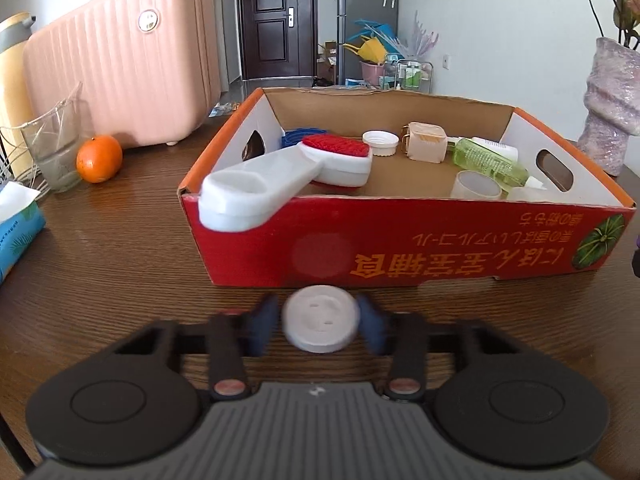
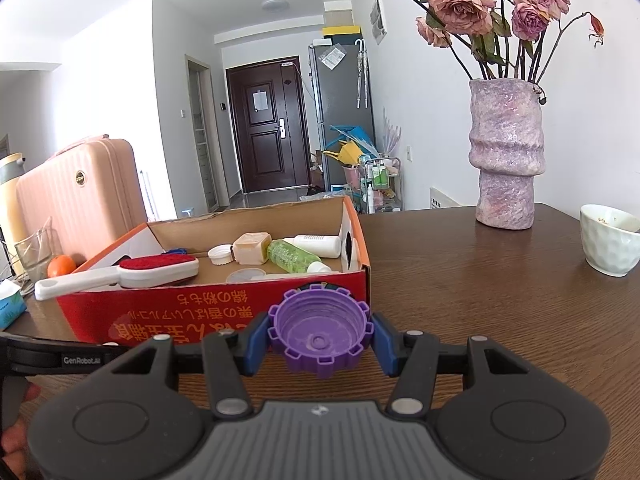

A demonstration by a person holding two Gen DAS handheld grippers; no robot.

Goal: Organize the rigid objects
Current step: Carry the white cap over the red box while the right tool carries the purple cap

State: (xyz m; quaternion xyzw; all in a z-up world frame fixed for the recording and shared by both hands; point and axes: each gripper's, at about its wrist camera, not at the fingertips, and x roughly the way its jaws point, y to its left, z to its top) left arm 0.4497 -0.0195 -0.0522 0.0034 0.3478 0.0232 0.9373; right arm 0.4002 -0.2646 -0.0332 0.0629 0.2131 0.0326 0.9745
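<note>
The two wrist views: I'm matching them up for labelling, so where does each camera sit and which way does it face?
Left wrist: on the left gripper, low over the table, facing the red box; its fingers flank a white cap.
Right wrist: on the right gripper, facing the box's right end; jaws grip a purple cap; a hand at lower left.
Shared: box, lint brush, door.

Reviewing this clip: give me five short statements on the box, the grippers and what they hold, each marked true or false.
1. The left gripper is shut on a white disc. True.
2. The right gripper holds an orange. False: it grips a purple cap; the orange sits on the table.
3. The lint brush lies fully inside the red box. False: its handle overhangs the rim.
4. A green bottle lies in the box. True.
5. The vase stands in the box. False: it stands on the table.
</note>
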